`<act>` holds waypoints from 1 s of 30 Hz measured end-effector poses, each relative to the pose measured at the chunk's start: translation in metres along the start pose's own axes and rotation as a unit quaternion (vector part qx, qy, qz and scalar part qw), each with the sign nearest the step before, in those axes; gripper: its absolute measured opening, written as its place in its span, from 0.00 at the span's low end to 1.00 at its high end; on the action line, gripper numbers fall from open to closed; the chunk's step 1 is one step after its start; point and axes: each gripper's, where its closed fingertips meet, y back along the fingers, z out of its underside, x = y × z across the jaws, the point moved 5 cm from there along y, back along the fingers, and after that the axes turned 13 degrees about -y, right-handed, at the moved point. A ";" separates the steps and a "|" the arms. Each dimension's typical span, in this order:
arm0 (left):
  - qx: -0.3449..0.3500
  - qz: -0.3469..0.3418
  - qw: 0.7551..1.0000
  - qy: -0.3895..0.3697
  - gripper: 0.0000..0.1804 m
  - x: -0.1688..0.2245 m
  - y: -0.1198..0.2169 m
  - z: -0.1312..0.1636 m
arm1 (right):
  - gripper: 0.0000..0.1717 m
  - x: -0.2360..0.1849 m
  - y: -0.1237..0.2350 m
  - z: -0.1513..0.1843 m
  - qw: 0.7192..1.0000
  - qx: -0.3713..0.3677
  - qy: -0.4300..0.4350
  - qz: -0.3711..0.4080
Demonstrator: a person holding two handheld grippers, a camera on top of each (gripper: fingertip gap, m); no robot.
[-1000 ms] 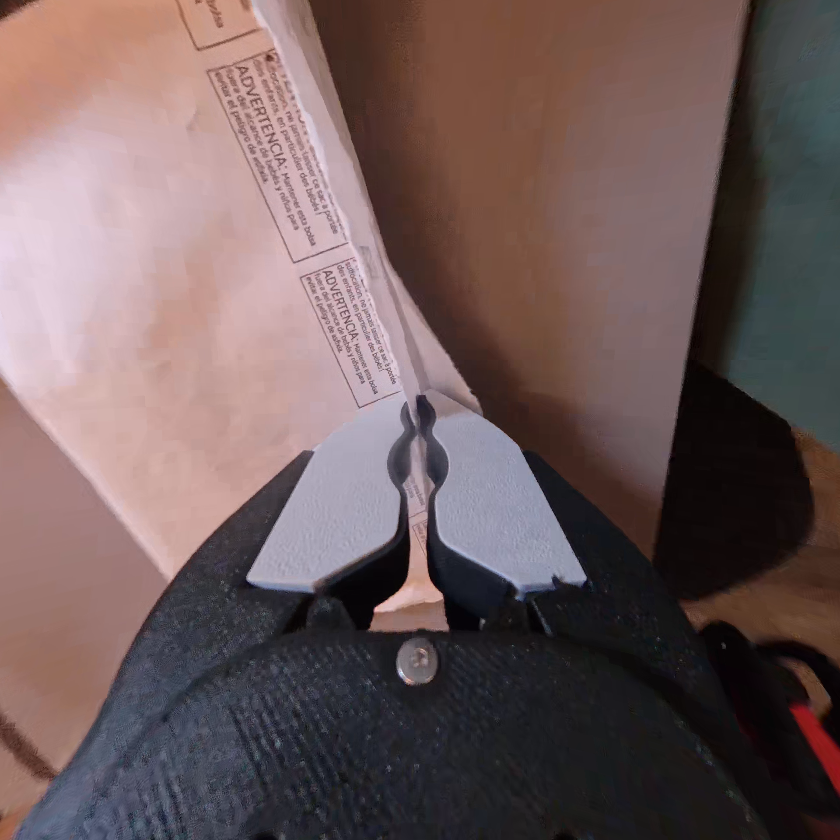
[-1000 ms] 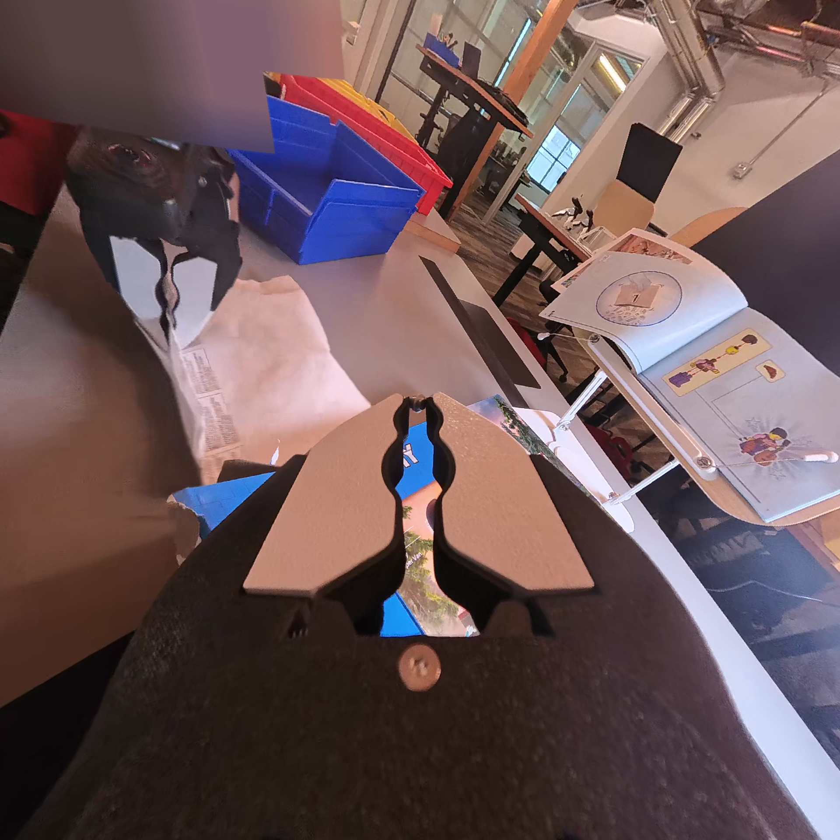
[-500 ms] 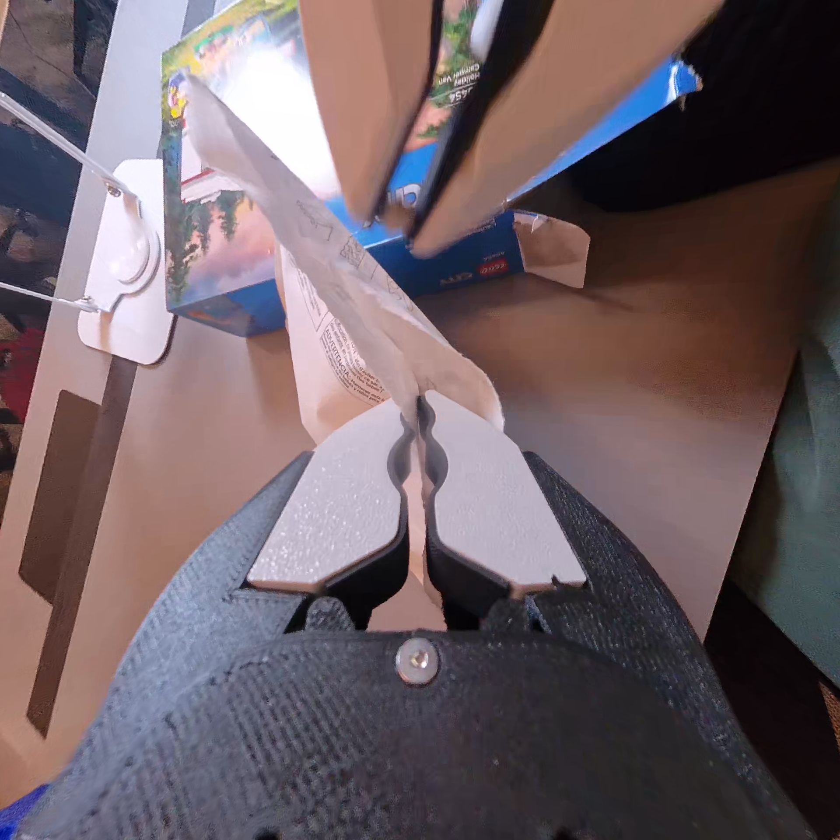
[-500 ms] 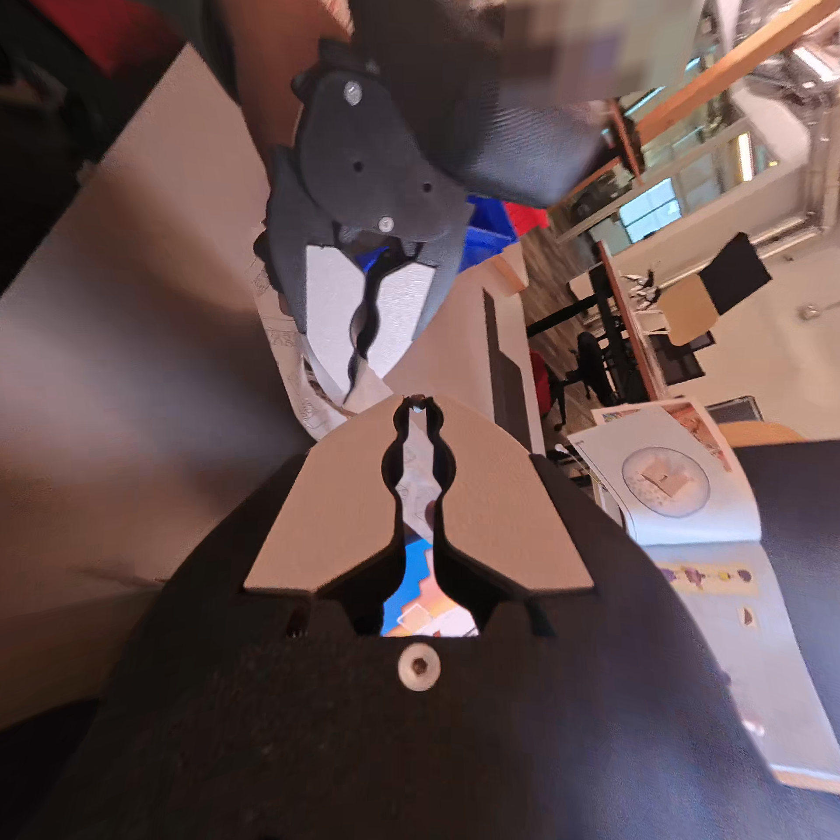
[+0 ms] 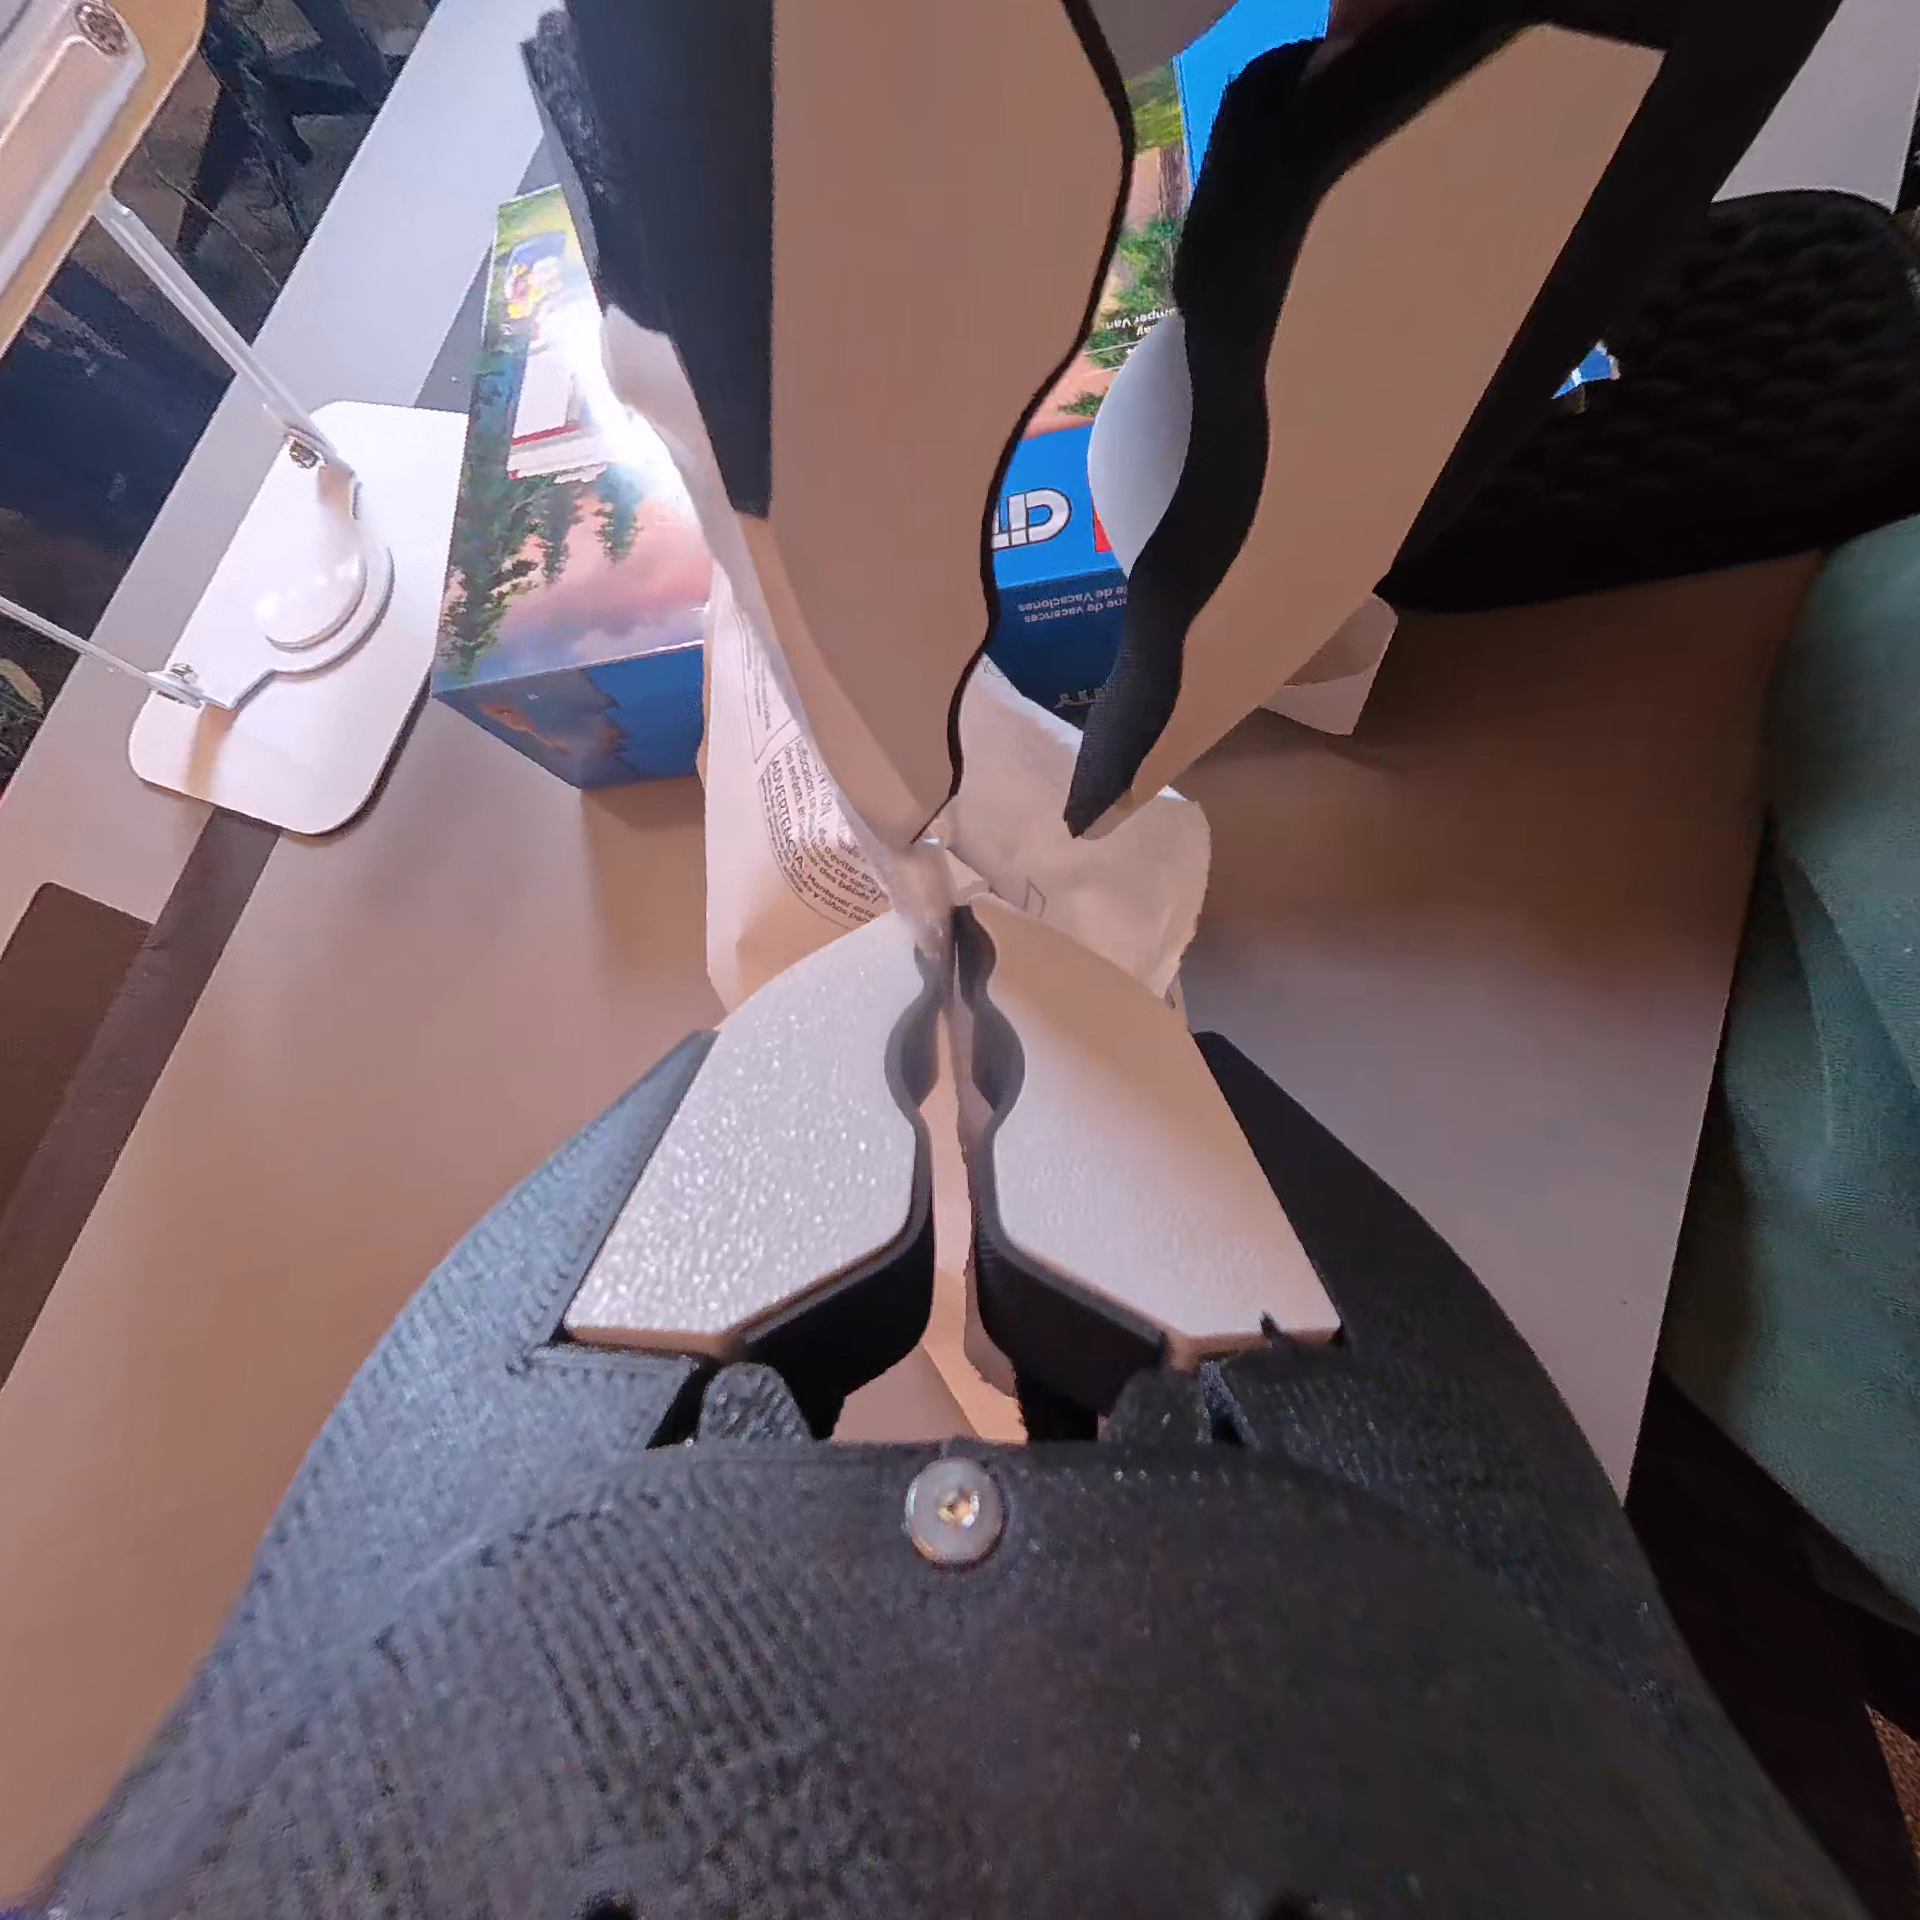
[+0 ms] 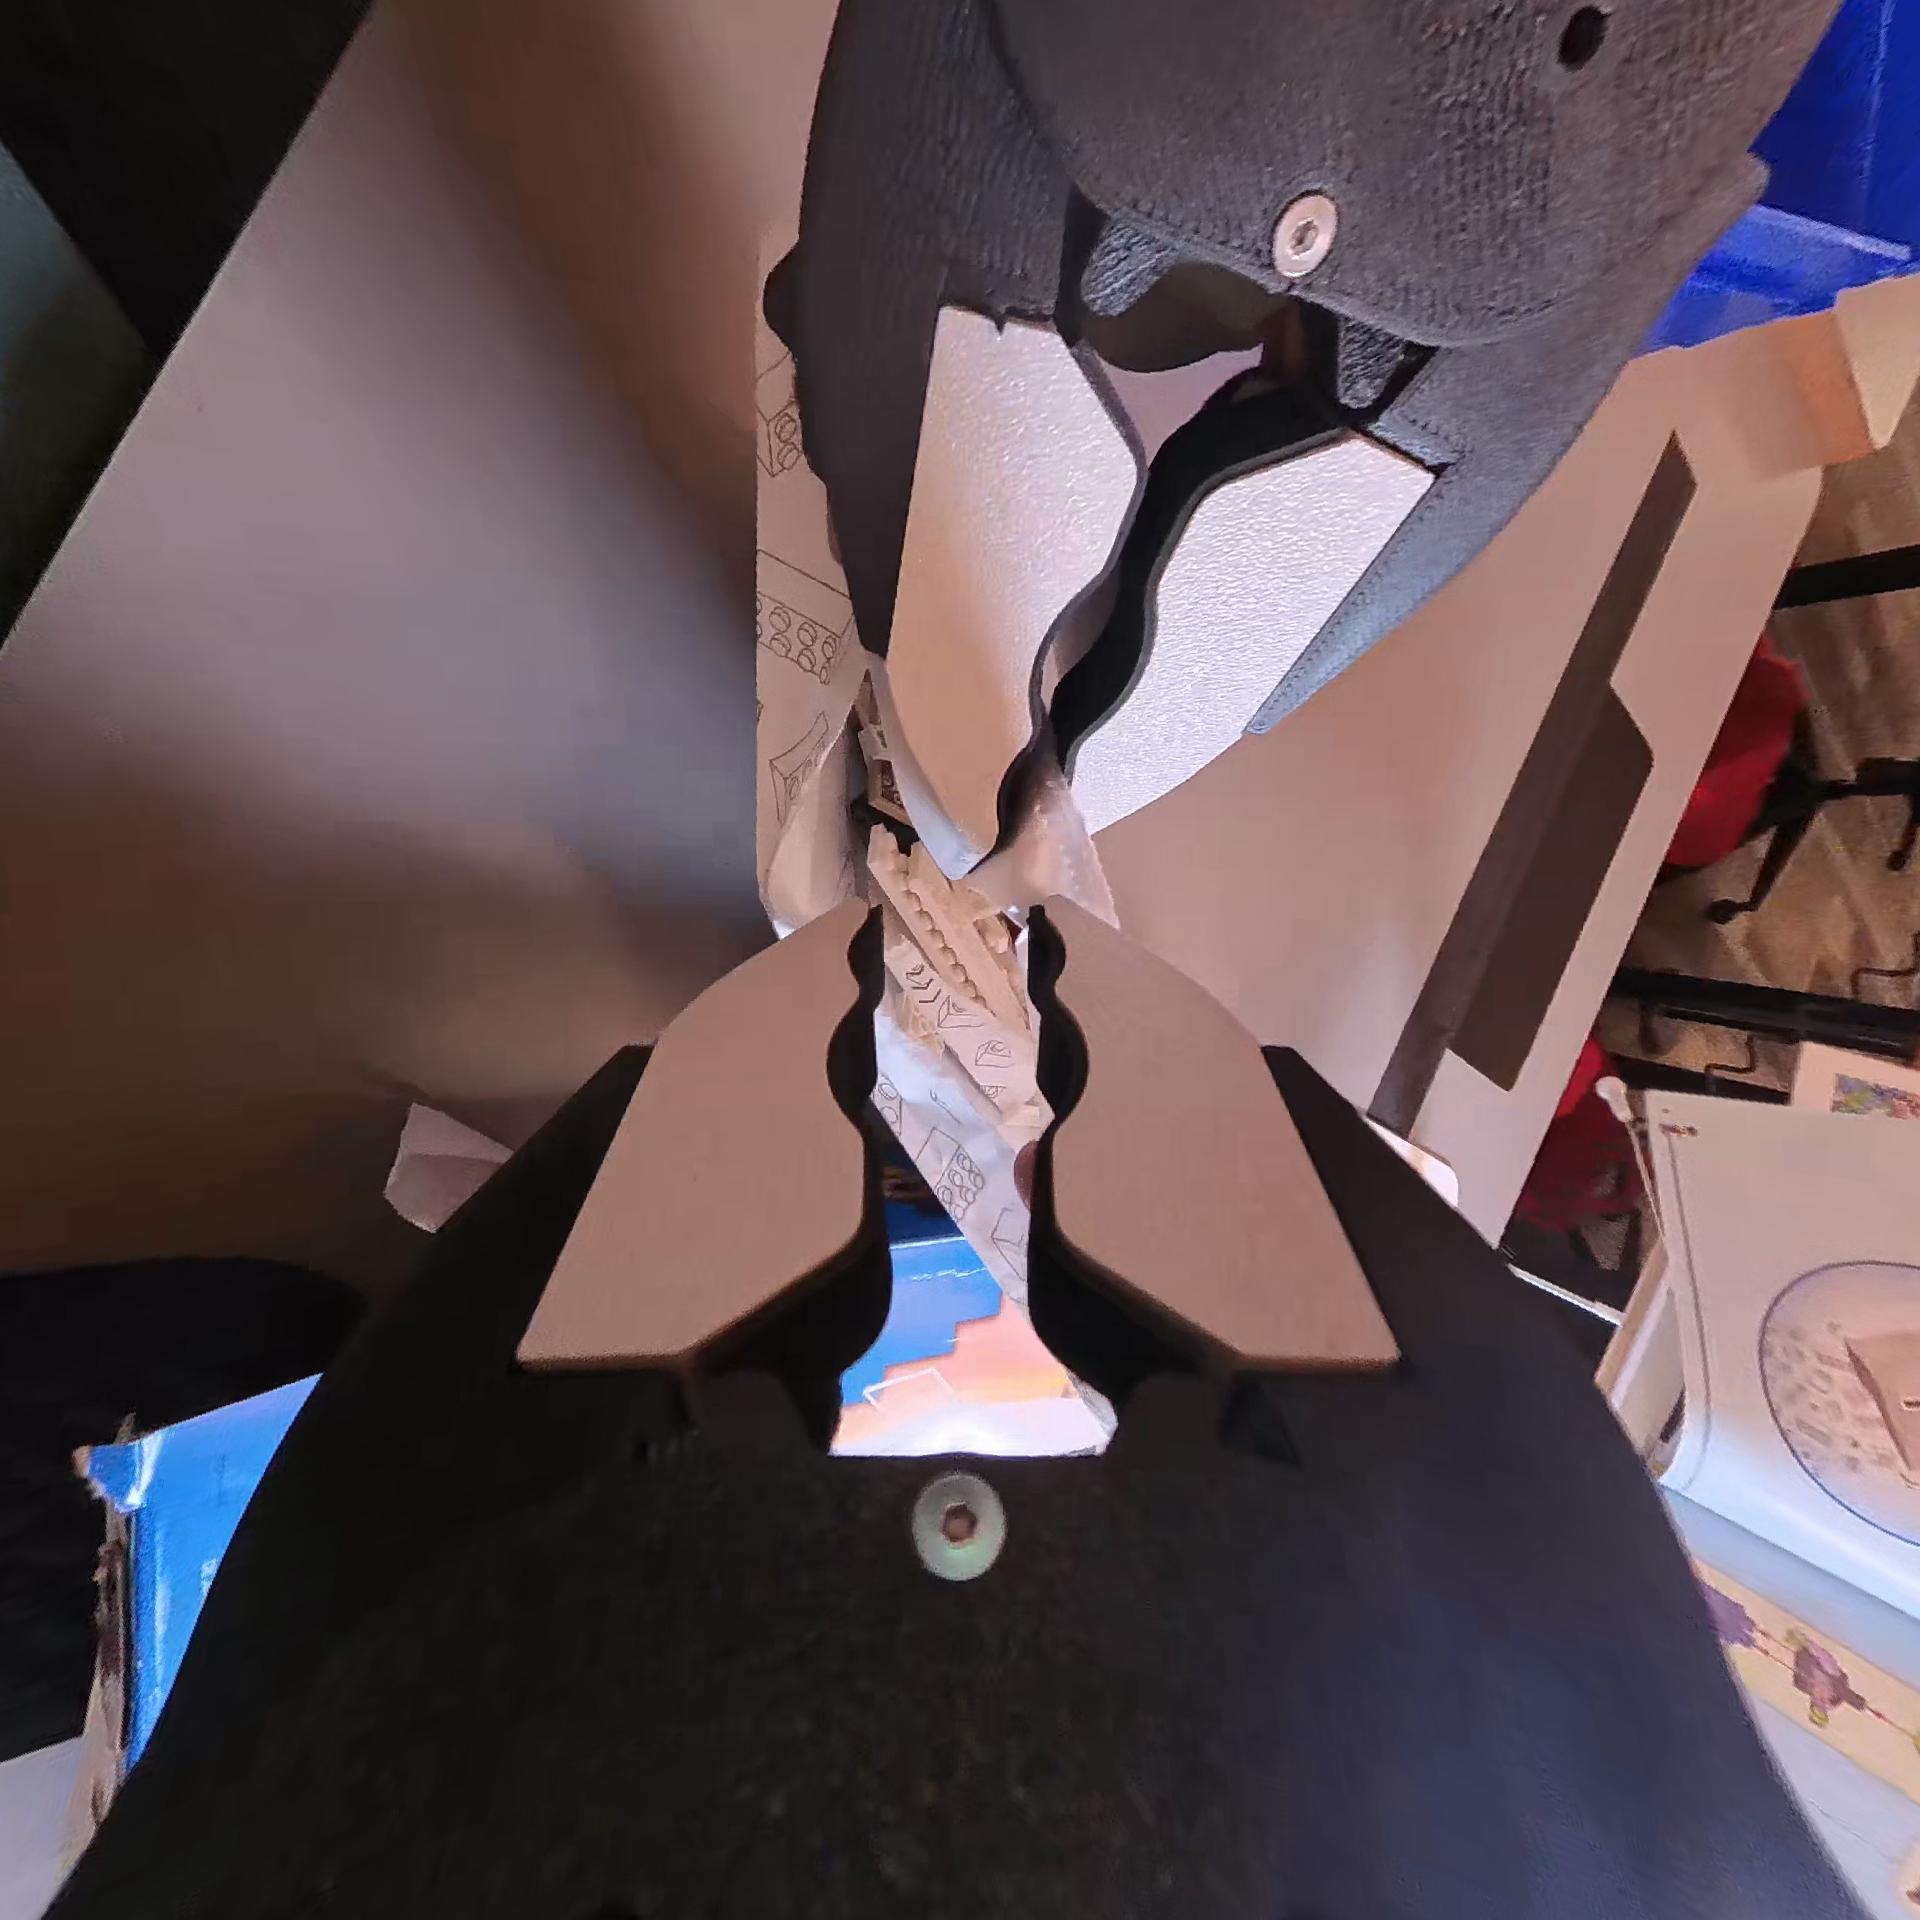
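Observation:
A white paper bag [image 5: 774, 831] with printed panels hangs over the table. My left gripper [image 5: 956, 920] is shut on the bag's crimped top edge; in the right wrist view it comes in from above [image 6: 1013, 831] and pinches that edge. My right gripper [image 6: 954, 920] is open. Its fingers stand on either side of the bag [image 6: 966, 1070], with dark gaps between the pads and the paper. White toy bricks [image 6: 935, 935] show in the bag's torn mouth. In the left wrist view the right gripper [image 5: 997, 821] reaches down from the top, tip to tip with mine.
A blue picture box [image 5: 582, 582] lies on the pale table [image 5: 364, 1039] under the bag. A white stand base [image 5: 281, 623] sits to its left. An open booklet [image 6: 1787, 1351] and a blue bin [image 6: 1849, 156] are at the right. My two grippers' fingertips are within a few centimetres of each other.
My right gripper's jaws have spread apart around the bag, after being nearly closed on it. The two grippers have drawn closer together. The left keeps its pinch on the bag's edge.

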 end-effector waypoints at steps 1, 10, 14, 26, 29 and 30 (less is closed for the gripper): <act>0.003 0.002 1.000 0.001 0.00 -0.001 0.000 0.001 | 0.16 0.001 0.001 -0.001 1.000 0.003 -0.002 0.000; 0.043 0.092 0.995 -0.006 0.00 0.011 0.002 0.003 | 0.50 0.014 0.025 0.040 0.998 -0.015 -0.002 0.062; 0.073 0.175 0.982 -0.009 0.04 0.031 -0.002 -0.003 | 0.36 -0.004 0.000 0.066 0.998 -0.055 0.020 0.014; -0.118 0.054 0.985 -0.112 0.06 0.076 0.005 0.029 | 0.00 -0.037 -0.008 0.057 0.970 -0.013 -0.113 -0.212; -0.060 0.141 0.988 -0.001 0.02 0.058 0.015 0.032 | 0.00 -0.025 -0.005 0.051 0.967 0.016 -0.143 -0.209; -0.036 0.163 0.985 0.037 0.02 0.048 0.017 0.033 | 0.04 -0.016 -0.003 0.049 0.976 0.036 -0.139 -0.161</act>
